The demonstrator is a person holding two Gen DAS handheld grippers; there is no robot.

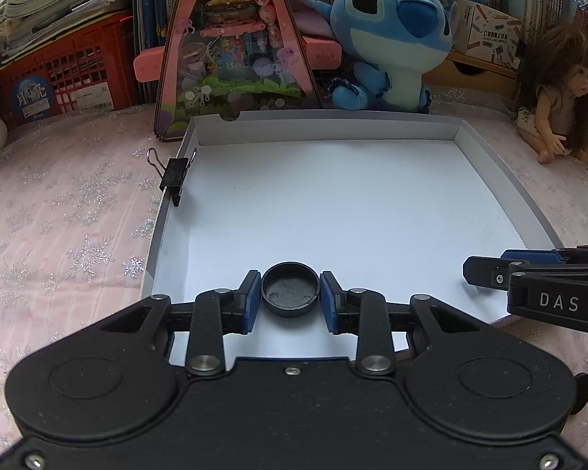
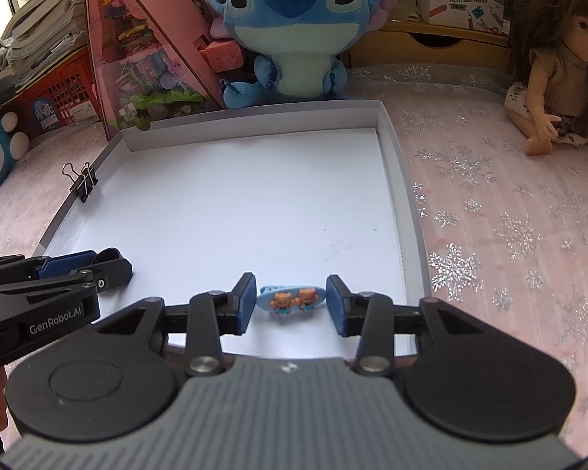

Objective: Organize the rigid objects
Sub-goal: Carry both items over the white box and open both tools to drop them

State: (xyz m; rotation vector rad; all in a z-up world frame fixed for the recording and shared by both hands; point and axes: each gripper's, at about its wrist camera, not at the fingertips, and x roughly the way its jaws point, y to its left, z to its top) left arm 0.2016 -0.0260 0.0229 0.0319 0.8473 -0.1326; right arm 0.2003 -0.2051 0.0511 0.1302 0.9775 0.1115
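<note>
Your left hand-held gripper point(image 1: 290, 297) pinches the black cap point(image 1: 290, 294) at the white tray's point(image 1: 490, 180) near edge, while your right hand-held gripper point(image 2: 290, 300) stands loose around the blue bear clip point(image 2: 291, 300), binder clip point(image 1: 174, 174) clamped farther along the tray's left wall.

The surface point(image 2: 509, 235) wears a pale pink cloth with faint stripes and glittering silver snowflakes. On it the shallow tray point(image 1: 501, 180) has a white floor and grey walls. A black binder clip point(image 1: 174, 174) with silver wire handles sits on the tray's left wall. Near the tray's front edge, the round cap point(image 1: 290, 294) is matt black, and the small hair clip point(image 2: 291, 299) is light blue with two orange bears. Both tongs, left tongs point(image 1: 290, 297) and right tongs point(image 2: 290, 301), are black with blue pads. Along the surface's back edge sit a blue plush toy point(image 2: 294, 31) with a pale belly, a pink triangular box point(image 1: 235, 47), a red crate point(image 1: 70, 70), and a brown-haired doll point(image 2: 556, 62).
</note>
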